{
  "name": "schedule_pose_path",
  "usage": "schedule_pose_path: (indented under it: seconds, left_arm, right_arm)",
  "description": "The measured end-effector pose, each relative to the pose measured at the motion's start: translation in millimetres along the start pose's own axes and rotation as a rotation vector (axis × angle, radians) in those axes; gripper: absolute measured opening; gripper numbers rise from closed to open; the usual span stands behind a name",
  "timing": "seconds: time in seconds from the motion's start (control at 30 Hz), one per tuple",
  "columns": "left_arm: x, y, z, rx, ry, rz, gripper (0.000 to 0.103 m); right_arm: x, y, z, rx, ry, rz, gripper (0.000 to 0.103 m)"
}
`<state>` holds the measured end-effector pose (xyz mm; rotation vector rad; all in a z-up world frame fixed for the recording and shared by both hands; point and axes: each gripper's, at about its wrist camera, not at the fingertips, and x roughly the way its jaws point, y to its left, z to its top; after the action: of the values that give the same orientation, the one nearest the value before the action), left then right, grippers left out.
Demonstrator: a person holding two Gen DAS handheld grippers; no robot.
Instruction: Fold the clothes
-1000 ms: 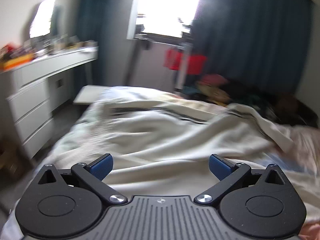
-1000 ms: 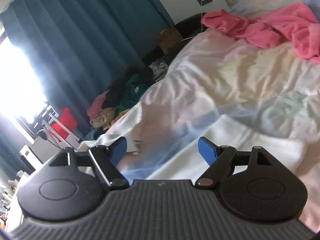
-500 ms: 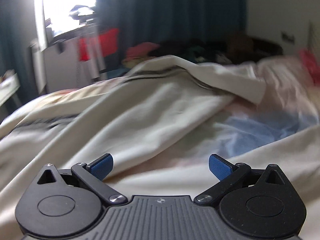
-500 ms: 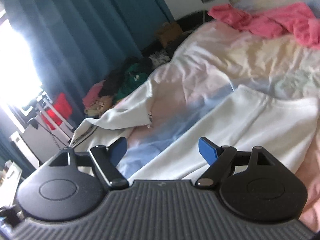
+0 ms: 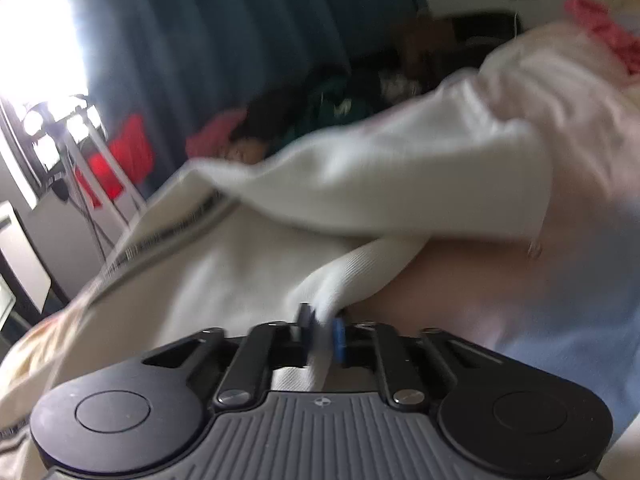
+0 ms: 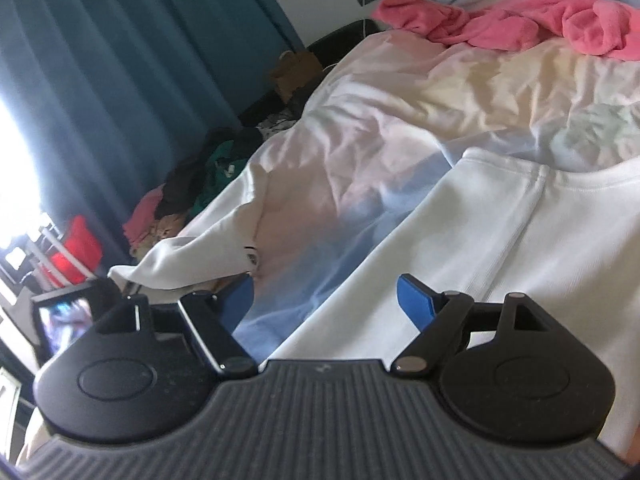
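Note:
A white garment (image 5: 400, 184) lies spread on the bed. My left gripper (image 5: 322, 330) is shut on a bunched fold of its edge, and the cloth is pulled up between the blue pads. The view is blurred. In the right wrist view the same white garment (image 6: 520, 232) lies flat with a seam and hem showing, one sleeve (image 6: 192, 256) stretched out to the left. My right gripper (image 6: 324, 300) is open and empty just above the garment's near edge.
The bed sheet (image 6: 400, 128) is pastel and wrinkled. A pink garment (image 6: 520, 28) lies crumpled at the head of the bed. A pile of dark and green clothes (image 6: 208, 172) sits beside the bed under blue curtains (image 6: 120, 60). A red item (image 5: 120, 152) hangs by the window.
My left gripper has swung right, come down to the white garment and shut on a fold of it. My right gripper has moved closer over the garment and stays open.

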<state>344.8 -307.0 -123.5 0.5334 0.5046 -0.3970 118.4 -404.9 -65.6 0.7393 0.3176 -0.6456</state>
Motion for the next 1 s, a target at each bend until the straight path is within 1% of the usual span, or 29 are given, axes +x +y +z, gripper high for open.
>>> schedule_pose_path:
  seconds: [0.1, 0.17, 0.23, 0.27, 0.33, 0.37, 0.4, 0.43, 0.47, 0.5, 0.57, 0.73, 0.8, 0.83, 0.87, 0.9, 0.97, 1.0]
  left_arm:
    - [-31, 6, 3, -0.019, -0.061, -0.060, 0.005]
    - [-63, 7, -2, -0.031, -0.100, -0.152, 0.005]
    - [-93, 6, -15, -0.029, -0.123, -0.205, 0.005]
    - [-103, 5, -24, -0.026, -0.121, -0.221, 0.005]
    - [-106, 4, -41, -0.029, -0.070, -0.237, 0.009]
    - [-105, 5, -48, -0.041, -0.043, -0.241, 0.016]
    - [-108, 10, -54, -0.072, -0.027, -0.242, 0.023]
    - [-112, 16, -61, -0.104, -0.013, -0.241, 0.028]
    - [-122, 24, -67, -0.149, -0.010, -0.228, 0.044]
    - [-132, 32, -74, -0.193, -0.009, -0.216, 0.055]
    - [-158, 52, -85, -0.265, -0.021, -0.206, 0.058]
    - [-234, 103, -114, -0.436, 0.013, -0.131, 0.059]
    - [-266, 122, -131, -0.494, 0.010, -0.108, 0.060]
    - [-278, 129, -142, -0.528, 0.001, -0.092, 0.062]
    - [-286, 135, -153, -0.562, 0.000, -0.077, 0.066]
    - [-294, 140, -163, -0.593, -0.002, -0.065, 0.067]
    - [-298, 143, -178, -0.602, -0.014, -0.087, 0.067]
    - [-300, 145, -185, -0.607, -0.020, -0.098, 0.067]
  right_arm:
    - [-2, -3, 2, 0.017, -0.018, -0.009, 0.081]
    - [-12, -10, 8, 0.056, -0.047, -0.004, 0.081]
    - [-24, -20, 15, 0.108, -0.094, -0.004, 0.081]
    - [-27, -24, 17, 0.123, -0.107, -0.014, 0.082]
    - [-32, -32, 21, 0.153, -0.133, -0.033, 0.082]
    - [-31, -34, 22, 0.158, -0.119, -0.033, 0.082]
    - [-30, -36, 23, 0.164, -0.105, -0.033, 0.082]
    - [-30, -36, 23, 0.161, -0.095, -0.025, 0.082]
    - [-30, -36, 23, 0.158, -0.085, -0.017, 0.082]
    - [-32, -34, 24, 0.143, -0.082, -0.004, 0.082]
    - [-34, -30, 22, 0.106, -0.073, 0.029, 0.082]
    - [-38, -11, 11, 0.014, -0.032, 0.112, 0.081]
    - [-41, -3, 6, -0.022, -0.006, 0.141, 0.081]
    - [-41, 0, 3, -0.030, 0.020, 0.160, 0.081]
    - [-41, 3, 1, -0.037, 0.047, 0.178, 0.076]
    - [-41, 4, -1, -0.023, 0.087, 0.202, 0.075]
    - [-39, 6, -6, 0.003, 0.166, 0.250, 0.075]
    - [-40, 6, -11, 0.022, 0.191, 0.260, 0.075]
